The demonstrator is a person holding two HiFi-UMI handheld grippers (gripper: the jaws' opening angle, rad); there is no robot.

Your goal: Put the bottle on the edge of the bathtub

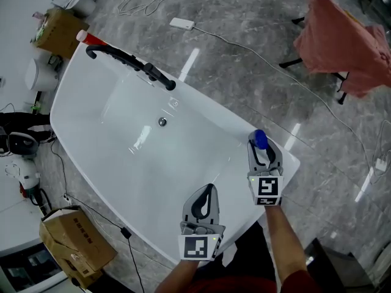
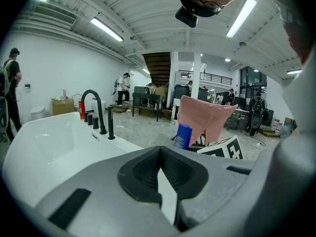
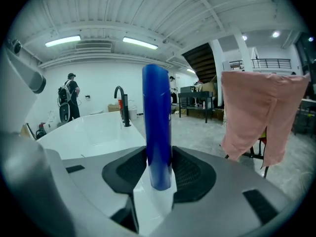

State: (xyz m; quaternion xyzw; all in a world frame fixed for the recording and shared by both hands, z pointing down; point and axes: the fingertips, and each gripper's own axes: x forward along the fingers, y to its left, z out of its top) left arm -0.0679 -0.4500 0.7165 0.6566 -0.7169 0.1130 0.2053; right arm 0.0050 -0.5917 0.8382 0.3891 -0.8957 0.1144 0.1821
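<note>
A tall blue bottle point(image 1: 260, 140) point(image 3: 157, 127) stands upright on the near right rim of the white bathtub point(image 1: 116, 133). My right gripper point(image 1: 263, 148) point(image 3: 159, 151) is shut on it, with a ribbed pad against each side of its lower part. My left gripper point(image 1: 208, 190) point(image 2: 159, 149) hangs over the tub's near end, shut with nothing in it. In the left gripper view the bottle point(image 2: 183, 136) shows just beyond my jaws, to the right.
A black faucet point(image 1: 131, 61) point(image 2: 94, 108) runs along the tub's far rim. A pink cloth point(image 1: 342, 32) point(image 3: 259, 110) hangs on a rack at the right. Cardboard boxes point(image 1: 76, 240) and cables lie on the floor at the left. A person point(image 3: 70, 95) stands far off.
</note>
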